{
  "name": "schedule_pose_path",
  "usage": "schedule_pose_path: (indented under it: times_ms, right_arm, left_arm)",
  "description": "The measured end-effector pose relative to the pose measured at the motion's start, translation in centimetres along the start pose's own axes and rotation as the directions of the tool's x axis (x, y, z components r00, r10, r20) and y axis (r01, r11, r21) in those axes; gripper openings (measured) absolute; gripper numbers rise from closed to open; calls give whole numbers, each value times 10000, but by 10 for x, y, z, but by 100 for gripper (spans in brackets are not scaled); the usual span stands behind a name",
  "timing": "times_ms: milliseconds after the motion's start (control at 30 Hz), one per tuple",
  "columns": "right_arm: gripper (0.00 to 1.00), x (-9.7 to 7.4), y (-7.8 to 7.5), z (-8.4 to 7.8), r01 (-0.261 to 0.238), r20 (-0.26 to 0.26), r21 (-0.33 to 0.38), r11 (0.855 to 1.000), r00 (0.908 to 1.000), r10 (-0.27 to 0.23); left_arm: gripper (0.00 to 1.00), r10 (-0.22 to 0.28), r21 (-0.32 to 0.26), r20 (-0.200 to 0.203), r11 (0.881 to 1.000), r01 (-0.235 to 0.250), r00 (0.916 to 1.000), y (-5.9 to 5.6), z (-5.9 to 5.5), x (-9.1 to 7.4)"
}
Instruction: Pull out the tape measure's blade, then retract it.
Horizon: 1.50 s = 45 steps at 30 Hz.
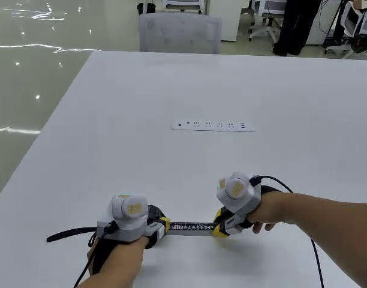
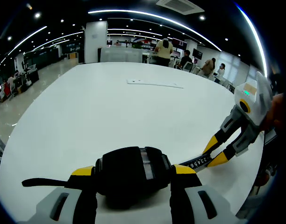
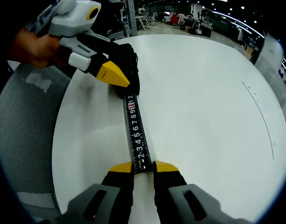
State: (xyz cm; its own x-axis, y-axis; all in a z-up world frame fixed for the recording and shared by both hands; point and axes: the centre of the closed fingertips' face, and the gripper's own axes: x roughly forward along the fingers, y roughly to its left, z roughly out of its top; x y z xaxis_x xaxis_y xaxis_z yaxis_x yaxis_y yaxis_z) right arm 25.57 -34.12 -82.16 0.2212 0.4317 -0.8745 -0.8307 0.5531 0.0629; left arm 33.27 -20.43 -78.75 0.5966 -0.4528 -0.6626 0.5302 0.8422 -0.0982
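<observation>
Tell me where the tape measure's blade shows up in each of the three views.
Head view: the blade lies low in the centre, running left to right.
Left gripper view: lower right, coming out of the black case.
Right gripper view: centre, running up from the bottom.
Shared landmark: the white power strip.

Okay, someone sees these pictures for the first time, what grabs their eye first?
First, the black tape measure, clamped in the left gripper near the front edge of the white table. Its numbered blade stretches across to the right gripper, whose jaws pinch the tip. Farther back, a white power strip lies flat mid-table.
</observation>
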Motion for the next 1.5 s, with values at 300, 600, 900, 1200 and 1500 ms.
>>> schedule_pose_path:
  times_ms: [300, 600, 900, 1200, 1500]
  right_arm:
    - [14, 2, 0, 3, 19, 68, 103, 9999, 10000, -20]
    - [14, 11, 4, 18, -42, 259, -10, 10000, 9997, 42]
    - [14, 15, 7, 28, -103, 382, 0, 9999, 9992, 103]
    - [14, 18, 7, 32, -105, 442, -8, 9999, 9990, 106]
    - [14, 22, 7, 38, -114, 513, -37, 9999, 9986, 115]
  left_arm:
    - [60, -9, 12, -23, 10000, 9, 10000, 0, 0, 0]
    - [60, -58, -45, -64, 10000, 58, 10000, 0, 0, 0]
    - [60, -83, -59, -62, 9999, 83, 9999, 0, 0, -1]
    - [60, -70, -64, -76, 10000, 69, 9999, 0, 0, -1]
    - [60, -63, -72, -80, 10000, 62, 9999, 1, 0, 0]
